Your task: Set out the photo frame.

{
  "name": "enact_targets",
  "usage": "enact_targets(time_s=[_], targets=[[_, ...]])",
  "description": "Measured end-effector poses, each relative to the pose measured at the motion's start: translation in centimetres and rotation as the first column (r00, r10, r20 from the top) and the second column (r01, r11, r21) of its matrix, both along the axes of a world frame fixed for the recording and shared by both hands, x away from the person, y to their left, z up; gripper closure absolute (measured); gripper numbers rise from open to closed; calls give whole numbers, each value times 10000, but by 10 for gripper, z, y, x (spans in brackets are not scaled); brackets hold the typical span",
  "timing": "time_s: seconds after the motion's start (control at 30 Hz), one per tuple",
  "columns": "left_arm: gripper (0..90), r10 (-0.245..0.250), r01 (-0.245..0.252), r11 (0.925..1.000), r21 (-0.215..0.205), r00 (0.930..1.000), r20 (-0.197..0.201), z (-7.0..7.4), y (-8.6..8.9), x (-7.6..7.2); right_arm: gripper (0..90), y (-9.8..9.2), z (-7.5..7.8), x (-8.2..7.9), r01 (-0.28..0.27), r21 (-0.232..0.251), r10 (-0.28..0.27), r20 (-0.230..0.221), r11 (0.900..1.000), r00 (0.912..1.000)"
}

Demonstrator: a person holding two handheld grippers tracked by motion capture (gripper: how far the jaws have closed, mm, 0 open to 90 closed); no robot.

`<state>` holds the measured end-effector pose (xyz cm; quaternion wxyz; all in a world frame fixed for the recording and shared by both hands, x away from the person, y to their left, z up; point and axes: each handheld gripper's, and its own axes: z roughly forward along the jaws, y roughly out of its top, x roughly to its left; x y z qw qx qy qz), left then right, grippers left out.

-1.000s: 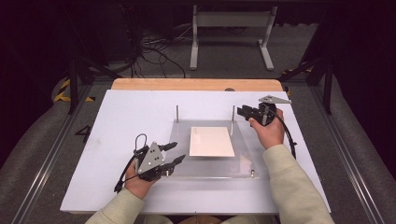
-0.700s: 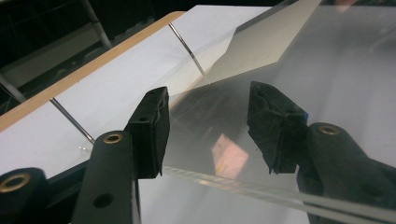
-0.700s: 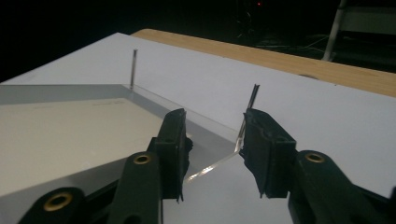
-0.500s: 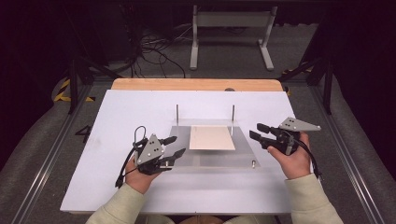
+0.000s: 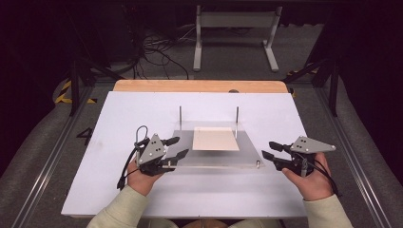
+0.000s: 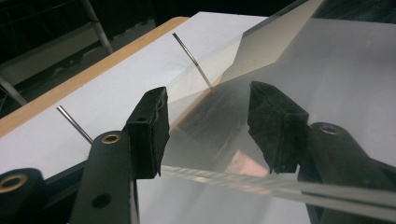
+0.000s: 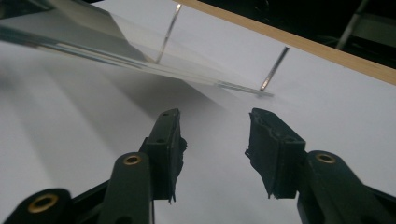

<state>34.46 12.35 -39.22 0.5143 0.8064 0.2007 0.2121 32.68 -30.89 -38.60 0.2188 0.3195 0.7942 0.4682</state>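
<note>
A clear plastic plate lies on the white board, with a cream sheet on it and two thin upright metal rods at its back. My left gripper is at the plate's front left corner. In the left gripper view it is open, with the plate's edge running between the jaws and not pinched. My right gripper hovers just right of the plate's front right corner. Its jaws have just been opening and have nothing between them.
A wooden strip runs along the board's far edge. Behind the table, a metal stand and loose cables sit on the dark floor. Metal rails flank the board on both sides.
My right hand swung from the plate's back right rod down to its front right corner, and its jaws spread wider. The left gripper stayed at the front left corner.
</note>
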Motion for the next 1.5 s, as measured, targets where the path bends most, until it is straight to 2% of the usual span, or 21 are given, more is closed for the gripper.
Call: enact_targets(time_s=[0.13,0.2,0.37,0.5,0.6,0.7,0.77,0.9,1.07,1.2,1.37,1.5], targets=[[473,-40,39,10000,45,10000,32,0,0,1,465,10,-1,-2,-678,-119,682,448,9976,9967],[473,-19,19,10000,20,10000,-30,0,0,0,438,15,-2,0,-742,-280,756,526,9968,9958],[468,-90,90,10000,-8,9999,-108,0,1,1,363,25,-3,3,-987,-101,993,1048,9951,9895],[467,-112,112,9999,2,9999,-97,0,1,1,316,35,-3,5,-1000,-284,1028,1259,9946,9867],[462,-202,201,9997,-115,9997,-120,-1,1,2,306,42,-4,7,-1187,-241,1210,1601,9926,9797],[461,-220,219,9997,-115,9997,-106,-2,1,3,321,49,-5,10,-1547,19,1514,1925,9880,9696],[461,-204,203,9997,-112,9997,-153,-2,1,2,374,51,-5,12,-1764,54,1713,2099,9843,9626],[462,-186,185,9997,-141,9998,-83,-1,1,3,529,53,-5,15,-1997,-351,2025,2171,9792,9549],[469,-101,102,9998,-173,9999,52,-2,1,3,557,53,-9,17,-2026,-462,2077,2453,9782,9469],[480,52,-51,10000,-38,9996,283,0,0,3,567,53,-8,17,-1944,-543,2018,2659,9794,9426],[542,131,-167,9990,403,9960,888,3,-5,-1,574,55,-6,16,-1319,-1029,1582,3161,9859,9355],[549,206,-245,9991,352,9940,1076,7,-7,-1,575,54,-3,15,-1136,-974,1403,3397,9887,9300]])
